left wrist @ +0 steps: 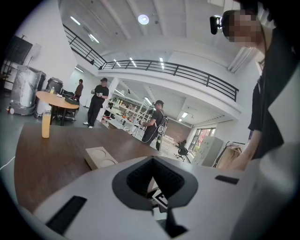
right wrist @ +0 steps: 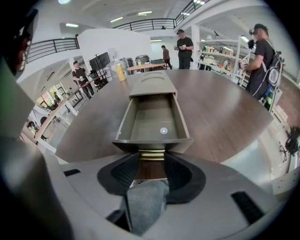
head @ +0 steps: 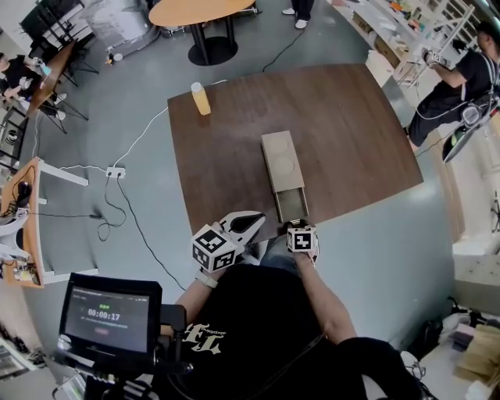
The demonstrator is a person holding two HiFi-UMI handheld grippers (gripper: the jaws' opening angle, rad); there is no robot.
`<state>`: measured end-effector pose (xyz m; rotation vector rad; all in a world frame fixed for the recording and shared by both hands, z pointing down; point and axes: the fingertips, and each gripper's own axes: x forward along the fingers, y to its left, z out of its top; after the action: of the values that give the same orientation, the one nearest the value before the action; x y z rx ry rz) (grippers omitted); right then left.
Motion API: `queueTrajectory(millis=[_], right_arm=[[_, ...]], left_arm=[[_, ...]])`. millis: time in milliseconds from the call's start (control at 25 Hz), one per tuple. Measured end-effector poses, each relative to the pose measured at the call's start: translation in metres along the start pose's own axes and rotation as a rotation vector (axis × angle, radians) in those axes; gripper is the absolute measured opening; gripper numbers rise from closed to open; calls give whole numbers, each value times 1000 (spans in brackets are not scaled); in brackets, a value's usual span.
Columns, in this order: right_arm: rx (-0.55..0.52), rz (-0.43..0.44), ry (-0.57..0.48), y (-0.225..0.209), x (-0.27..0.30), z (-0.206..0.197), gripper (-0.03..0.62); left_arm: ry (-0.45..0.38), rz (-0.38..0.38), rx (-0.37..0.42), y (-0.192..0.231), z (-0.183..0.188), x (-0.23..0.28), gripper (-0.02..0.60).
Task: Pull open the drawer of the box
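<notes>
A flat tan box (head: 280,158) lies on the dark wooden table (head: 351,133), with its drawer (head: 291,205) slid out toward the near edge. In the right gripper view the drawer (right wrist: 152,124) is open and empty apart from a small round mark on its floor. My right gripper (right wrist: 152,158) is shut on the brass handle (right wrist: 152,153) at the drawer's front; it shows at the table edge (head: 297,225) in the head view. My left gripper (head: 262,220) hovers just left of the drawer, tips together, holding nothing. Its own view (left wrist: 152,161) shows the box (left wrist: 101,157) ahead on the left.
An orange bottle (head: 201,98) stands at the table's far left corner. A person (head: 461,86) stands by shelves past the table's right side. A round table (head: 199,12) is beyond, and a cable with a power strip (head: 116,172) lies on the floor at left.
</notes>
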<state>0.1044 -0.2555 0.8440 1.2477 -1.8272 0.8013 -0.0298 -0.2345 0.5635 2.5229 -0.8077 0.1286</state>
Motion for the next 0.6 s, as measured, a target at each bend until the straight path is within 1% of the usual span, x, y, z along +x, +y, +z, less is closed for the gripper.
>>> queueTrajectory(millis=[360, 600], right_arm=[[-1, -9, 6, -4, -6, -16, 152], [1, -3, 0, -3, -10, -19, 152]], left_arm=[[8, -9, 0, -2, -4, -1, 0], [14, -20, 0, -5, -5, 0, 0]])
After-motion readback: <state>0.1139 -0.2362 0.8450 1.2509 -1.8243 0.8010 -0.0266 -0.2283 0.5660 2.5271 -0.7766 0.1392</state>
